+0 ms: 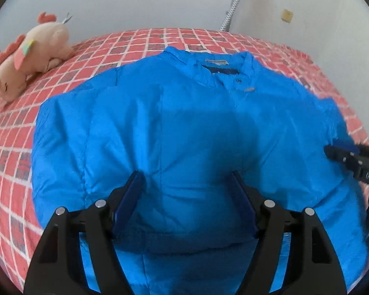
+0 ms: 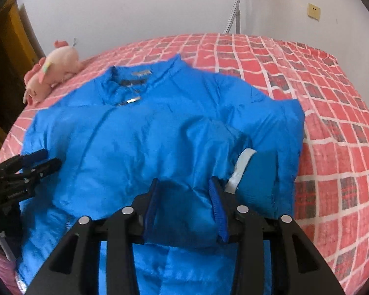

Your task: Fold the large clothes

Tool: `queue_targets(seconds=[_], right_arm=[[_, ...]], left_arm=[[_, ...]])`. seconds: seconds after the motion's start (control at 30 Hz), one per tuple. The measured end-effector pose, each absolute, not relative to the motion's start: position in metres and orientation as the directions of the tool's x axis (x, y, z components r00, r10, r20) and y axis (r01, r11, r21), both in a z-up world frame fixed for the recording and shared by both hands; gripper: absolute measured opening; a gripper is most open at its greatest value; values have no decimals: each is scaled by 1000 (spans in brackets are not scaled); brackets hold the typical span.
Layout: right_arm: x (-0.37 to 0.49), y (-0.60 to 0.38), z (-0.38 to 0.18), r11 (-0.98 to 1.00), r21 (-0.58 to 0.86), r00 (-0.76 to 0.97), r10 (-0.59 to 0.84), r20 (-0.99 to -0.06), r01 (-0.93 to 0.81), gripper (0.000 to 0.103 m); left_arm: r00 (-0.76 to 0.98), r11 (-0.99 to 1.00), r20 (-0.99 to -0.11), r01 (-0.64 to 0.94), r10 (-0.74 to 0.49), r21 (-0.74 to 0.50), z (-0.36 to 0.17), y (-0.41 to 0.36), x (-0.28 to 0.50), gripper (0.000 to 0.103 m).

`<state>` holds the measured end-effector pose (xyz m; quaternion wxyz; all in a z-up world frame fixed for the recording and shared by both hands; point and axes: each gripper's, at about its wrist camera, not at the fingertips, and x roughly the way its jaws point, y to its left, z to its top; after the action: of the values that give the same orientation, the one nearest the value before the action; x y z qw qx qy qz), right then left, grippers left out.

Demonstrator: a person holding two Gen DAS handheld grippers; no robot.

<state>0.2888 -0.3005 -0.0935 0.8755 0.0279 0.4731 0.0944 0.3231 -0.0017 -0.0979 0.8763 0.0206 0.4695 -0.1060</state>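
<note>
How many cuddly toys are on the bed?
1. A pink plush toy lies at the far left of the bed, beyond the blue jacket. None seems hidden.

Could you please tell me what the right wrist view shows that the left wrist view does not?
Only the right wrist view shows the jacket's white strap and a brown wooden frame. Only the left wrist view shows the jacket's left edge against the bedspread. Both show the blue jacket, the pink plush toy, the wall socket and the corrugated hose.
</note>
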Motion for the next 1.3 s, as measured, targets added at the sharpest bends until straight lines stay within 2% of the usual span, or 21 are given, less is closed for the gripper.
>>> queue_targets(seconds=[0.13, 0.33, 0.47, 0.57, 0.63, 0.83, 1.07, 1.3], right_arm=[[287, -301, -97, 982, 136, 553, 188, -812, -134, 41], [250, -326, -64, 954, 255, 572, 297, -764, -155, 43], [200, -341, -51, 940, 285, 541, 340, -769, -186, 43], [151, -353, -54, 948, 256, 523, 319, -791, -191, 47], [121, -360, -58, 955, 229, 517, 294, -804, -187, 47], [34, -381, -67, 952, 255, 500, 307, -810, -172, 52], [-25, -374, -76, 941, 276, 475, 338, -812, -198, 53], [-34, -371, -96, 927, 328, 423, 375, -825, -180, 54]], left_arm=[[541, 977, -824, 202, -168, -66, -99, -1, 324, 72], [528, 973, -821, 181, -217, -140, -69, 25, 298, 69], [550, 984, -818, 144, -170, -107, -47, 60, 244, 74], [557, 991, -822, 121, -120, -63, -42, 82, 200, 79], [564, 996, -822, 84, -83, -43, -43, 101, 163, 83], [540, 999, -841, 7, -33, -35, -60, 140, 76, 87], [493, 989, -862, -18, -116, -144, -86, 151, 23, 87], [486, 976, -854, -13, -182, -216, -104, 148, 4, 89]])
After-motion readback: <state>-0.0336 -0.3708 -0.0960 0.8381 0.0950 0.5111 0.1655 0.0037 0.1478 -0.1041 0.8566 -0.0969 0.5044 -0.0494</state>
